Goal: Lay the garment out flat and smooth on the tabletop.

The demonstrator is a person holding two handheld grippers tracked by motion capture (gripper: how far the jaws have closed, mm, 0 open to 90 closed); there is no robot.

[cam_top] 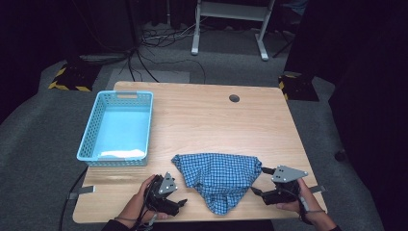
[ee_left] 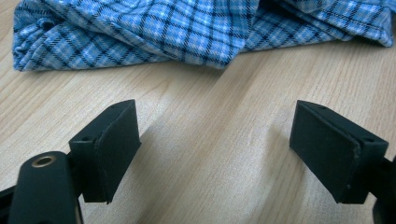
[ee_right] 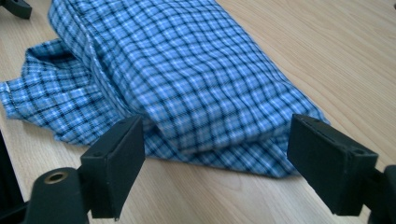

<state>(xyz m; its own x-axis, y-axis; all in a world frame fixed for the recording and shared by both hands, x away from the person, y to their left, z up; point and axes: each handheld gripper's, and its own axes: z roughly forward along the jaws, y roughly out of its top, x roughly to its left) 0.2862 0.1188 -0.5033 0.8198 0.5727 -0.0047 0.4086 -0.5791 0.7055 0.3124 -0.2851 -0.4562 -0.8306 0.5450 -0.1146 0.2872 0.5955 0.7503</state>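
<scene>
- No readable text, label, brand or number is found in any view.
- Only unlettered yellow-and-black hazard stripes (cam_top: 69, 79) are seen, on dark floor plates beside the table's far corners.

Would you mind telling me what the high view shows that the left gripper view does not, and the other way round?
The high view takes in the blue basket at the table's far left, the round hole in the wooden table, the right gripper, both hands and the grey floor. The left gripper view gives a close look along the left gripper, its black pads wide apart over bare wood, short of the cloth's edge. Both show the checked blue cloth lying crumpled on the table.
</scene>
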